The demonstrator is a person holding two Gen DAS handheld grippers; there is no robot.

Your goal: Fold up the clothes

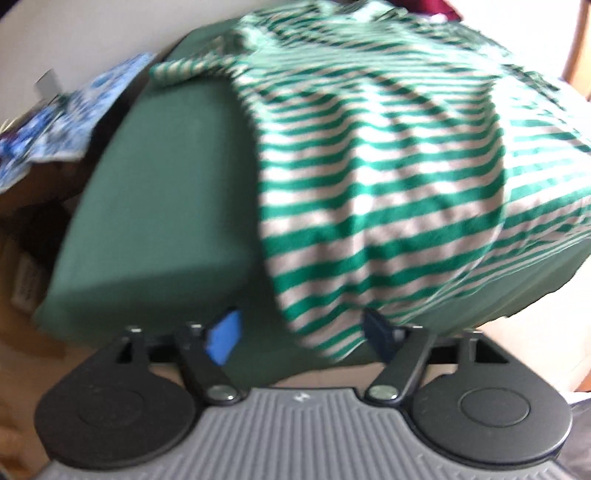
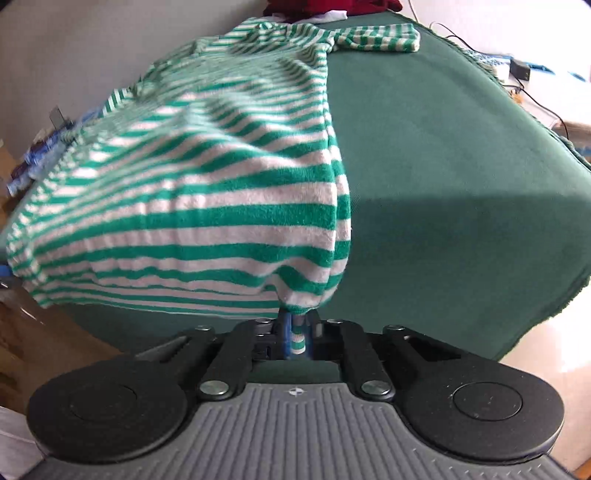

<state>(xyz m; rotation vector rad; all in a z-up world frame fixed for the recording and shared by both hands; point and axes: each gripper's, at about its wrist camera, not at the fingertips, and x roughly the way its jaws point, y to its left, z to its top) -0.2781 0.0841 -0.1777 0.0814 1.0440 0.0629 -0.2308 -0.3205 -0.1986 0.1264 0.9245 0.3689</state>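
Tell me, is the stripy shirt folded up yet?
Not yet. The striped shirt lies spread and rumpled on the green table, one sleeve out; the right gripper pinches its hem.

One striped garment, one desk, two tongs

A single green-and-white striped shirt [image 2: 207, 192] lies on one green-covered desk [image 2: 443, 177]; one dark red cloth heap [image 2: 332, 7] sits at the frame's top edge, one blue patterned cloth [image 1: 70, 110] at upper left, and one black adapter [image 2: 519, 70] at upper right.
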